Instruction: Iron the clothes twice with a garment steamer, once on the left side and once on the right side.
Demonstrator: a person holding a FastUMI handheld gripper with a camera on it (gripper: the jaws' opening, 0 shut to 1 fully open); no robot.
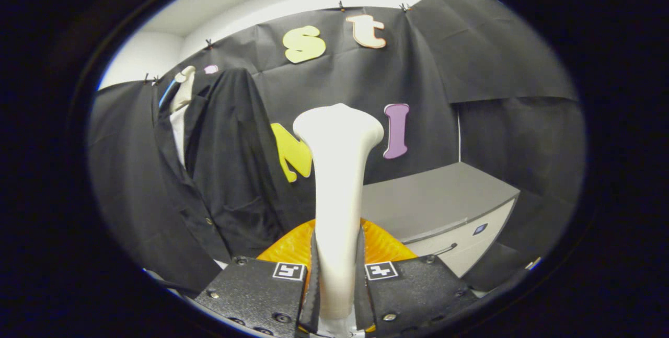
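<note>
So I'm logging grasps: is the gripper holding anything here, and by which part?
Yes: the gripper is shut on the white garment steamer, its fingers pressing either side of the lower handle.

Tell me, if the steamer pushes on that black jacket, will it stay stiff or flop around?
Probably flop. The black jacket hangs in soft folds from a mannequin, so it would likely sway and dent. It looks thin, so fairly light. The claw is shut on the white steamer, beside the jacket and not touching it.
</note>
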